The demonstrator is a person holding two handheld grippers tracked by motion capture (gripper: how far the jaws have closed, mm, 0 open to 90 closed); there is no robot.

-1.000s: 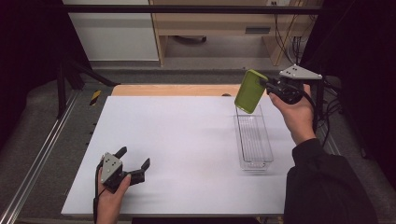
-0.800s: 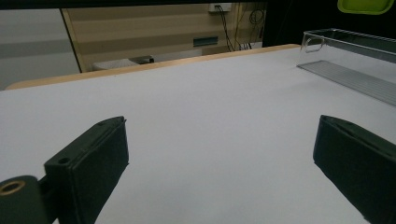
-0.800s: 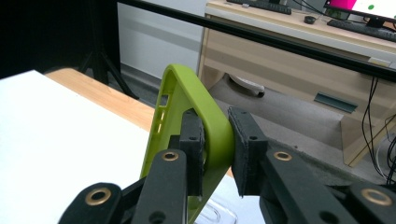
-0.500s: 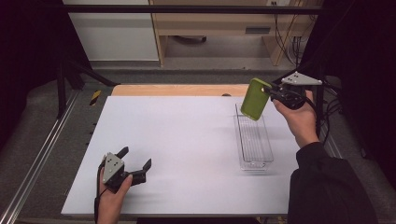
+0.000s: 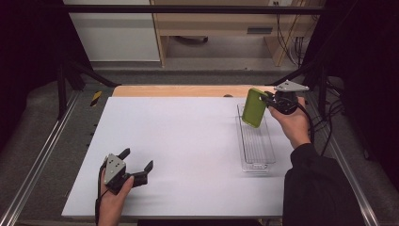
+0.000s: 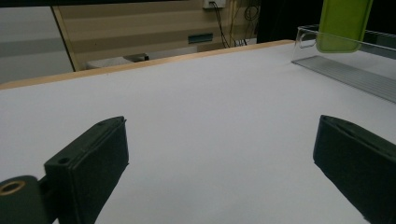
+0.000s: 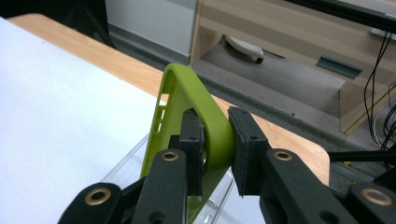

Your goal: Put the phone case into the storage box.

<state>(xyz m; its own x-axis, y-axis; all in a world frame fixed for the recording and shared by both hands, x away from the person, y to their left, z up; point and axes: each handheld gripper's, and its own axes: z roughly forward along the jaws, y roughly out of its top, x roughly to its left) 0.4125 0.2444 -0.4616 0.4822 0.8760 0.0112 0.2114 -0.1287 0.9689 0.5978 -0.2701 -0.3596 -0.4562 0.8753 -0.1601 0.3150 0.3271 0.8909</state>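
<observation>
A lime-green phone case point(image 5: 254, 107) hangs upright over the far end of a clear plastic tray point(image 5: 256, 165) at the right of the white table top. My right gripper point(image 5: 267, 101) is shut on the case's edge, and in the right gripper view its pads point(image 7: 245, 140) pinch the green rim point(image 7: 187, 93) from both sides. My left gripper point(image 5: 137, 160) rests near the front left of the table, open and with nothing between its jaws point(image 6: 219, 154). From there the case point(image 6: 343, 23) and the tray point(image 6: 345, 70) appear far off at the upper right.
A wooden strip point(image 5: 179, 90) borders the far edge of the white surface point(image 5: 188, 141). Metal rails point(image 5: 42, 155) run along both sides. A yellow-black object point(image 5: 95, 97) lies off the far left corner. Cables point(image 5: 287, 33) hang at the back right by a wooden shelf.
My right gripper has come down and slightly nearer with the green case, closing in on the tray's far end. The left gripper has stayed put.
</observation>
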